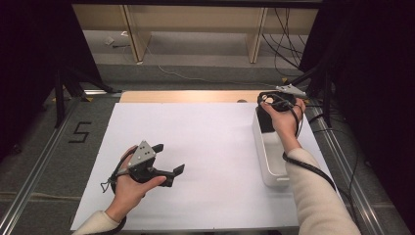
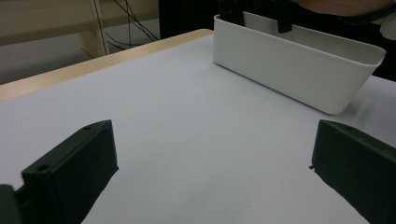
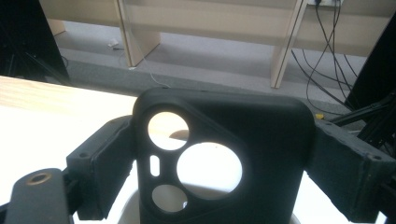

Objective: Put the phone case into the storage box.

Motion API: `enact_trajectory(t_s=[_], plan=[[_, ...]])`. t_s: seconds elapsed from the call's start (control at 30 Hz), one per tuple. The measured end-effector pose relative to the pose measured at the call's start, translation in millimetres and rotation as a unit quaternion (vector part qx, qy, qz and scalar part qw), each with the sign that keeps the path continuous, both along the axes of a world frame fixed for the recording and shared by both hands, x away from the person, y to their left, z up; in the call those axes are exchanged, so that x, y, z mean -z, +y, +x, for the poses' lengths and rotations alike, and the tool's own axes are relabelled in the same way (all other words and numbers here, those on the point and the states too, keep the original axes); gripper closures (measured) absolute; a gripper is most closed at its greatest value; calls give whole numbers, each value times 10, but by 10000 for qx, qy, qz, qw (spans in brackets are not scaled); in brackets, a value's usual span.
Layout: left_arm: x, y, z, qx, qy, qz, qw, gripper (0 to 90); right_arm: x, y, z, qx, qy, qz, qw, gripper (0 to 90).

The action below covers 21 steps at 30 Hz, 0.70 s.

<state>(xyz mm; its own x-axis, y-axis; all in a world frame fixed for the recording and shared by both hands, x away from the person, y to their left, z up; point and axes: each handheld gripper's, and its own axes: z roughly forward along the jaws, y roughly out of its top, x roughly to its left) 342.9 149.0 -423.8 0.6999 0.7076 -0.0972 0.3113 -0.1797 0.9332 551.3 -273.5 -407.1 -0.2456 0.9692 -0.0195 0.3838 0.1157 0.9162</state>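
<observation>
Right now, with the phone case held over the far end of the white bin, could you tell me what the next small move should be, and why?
Probably lower the right gripper a little, then release. It is shut on the black phone case, which stands upright above the white bin; the bin's rim shows just beneath the case, so a short drop should land it inside.

Black phone case (image 3: 224,154), white bin (image 1: 270,156), white table sheet (image 1: 195,147).

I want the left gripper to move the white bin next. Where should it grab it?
Probably the bin's near long wall, one jaw inside, one outside, coming from above: the rim is thin, open and upright. The left gripper stands open.
</observation>
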Motion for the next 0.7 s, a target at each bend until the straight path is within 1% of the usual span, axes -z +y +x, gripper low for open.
enact_trajectory(t_s=[0.2,0.43,0.7], plan=[[1,-1,2,3,2,1,10000,0,11,3,41,18,1,2,10000,136],[-1,4,4,5,5,9,10000,0,37,8,76,43,57,8,10000,133],[0,5,6,7,10,9,10000,0,69,13,96,35,33,-30,10000,130]])
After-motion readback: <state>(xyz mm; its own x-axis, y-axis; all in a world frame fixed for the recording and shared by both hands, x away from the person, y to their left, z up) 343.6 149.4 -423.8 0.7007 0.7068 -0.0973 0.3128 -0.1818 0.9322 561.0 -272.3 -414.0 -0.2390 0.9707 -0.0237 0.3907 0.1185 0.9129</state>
